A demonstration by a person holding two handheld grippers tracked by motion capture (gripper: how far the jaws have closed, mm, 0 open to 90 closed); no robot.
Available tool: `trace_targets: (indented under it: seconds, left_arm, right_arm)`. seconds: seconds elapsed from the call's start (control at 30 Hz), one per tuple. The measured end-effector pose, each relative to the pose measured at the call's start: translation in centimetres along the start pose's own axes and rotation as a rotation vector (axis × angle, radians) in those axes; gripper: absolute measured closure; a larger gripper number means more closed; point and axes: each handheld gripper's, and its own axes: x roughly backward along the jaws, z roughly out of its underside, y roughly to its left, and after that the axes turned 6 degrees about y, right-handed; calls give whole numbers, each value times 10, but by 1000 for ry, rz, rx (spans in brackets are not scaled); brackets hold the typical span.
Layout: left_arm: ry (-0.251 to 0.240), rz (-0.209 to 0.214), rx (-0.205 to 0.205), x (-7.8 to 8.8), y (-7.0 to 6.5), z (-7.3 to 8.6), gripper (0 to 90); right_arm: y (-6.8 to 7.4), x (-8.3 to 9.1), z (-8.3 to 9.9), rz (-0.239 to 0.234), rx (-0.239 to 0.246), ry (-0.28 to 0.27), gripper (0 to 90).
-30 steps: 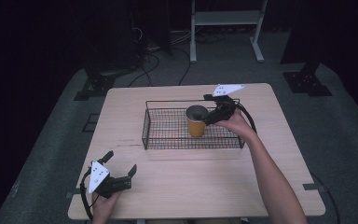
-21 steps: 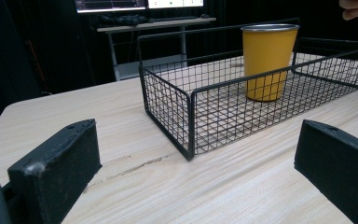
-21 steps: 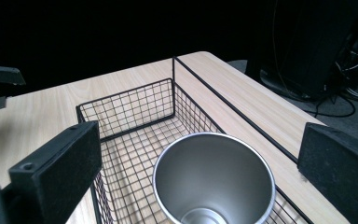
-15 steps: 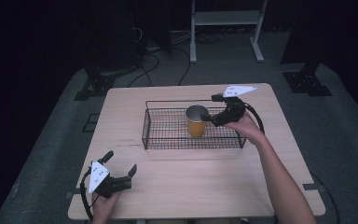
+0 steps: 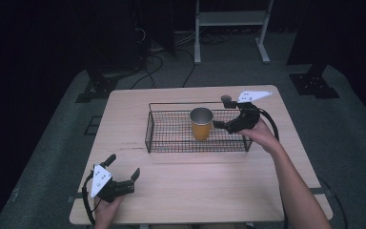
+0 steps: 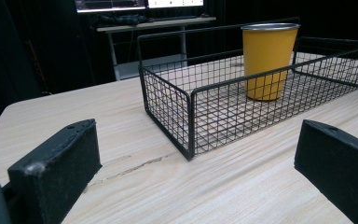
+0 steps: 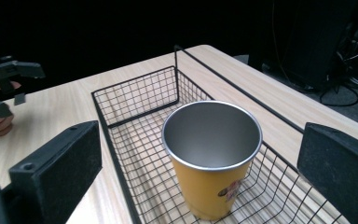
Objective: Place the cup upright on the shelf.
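Wooden table [image 5: 195, 186] with upright, empty yellow cup [image 5: 201, 123] inside wire basket [image 5: 171, 138], both tools' jaws apart.

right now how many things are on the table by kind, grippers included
cup: 1, yellow, upright in the basket
wire basket: 1, black
grippers: 2, left gripper and right gripper, both open
total: 4

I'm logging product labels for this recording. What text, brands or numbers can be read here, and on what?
No text can be read.
The yellow metal cup standing in the black wire basket bears a small printed mark low on its side: too small and blurred to read.
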Motion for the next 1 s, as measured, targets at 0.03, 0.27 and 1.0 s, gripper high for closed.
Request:
trace_targets:
  seconds: [0.03,0.27,1.0]
  left_arm:
    - [0,0,0,0,0,0,0]
    - [1,0,-2,0,0,0,0]
    - [1,-3,-3,0,0,0,0]
  right_arm:
    - [1,1,1,6,3,-9,0]
    - [7,8,8,-7,8,8,0]
    - [19,41,34,-9,15,-3,0]
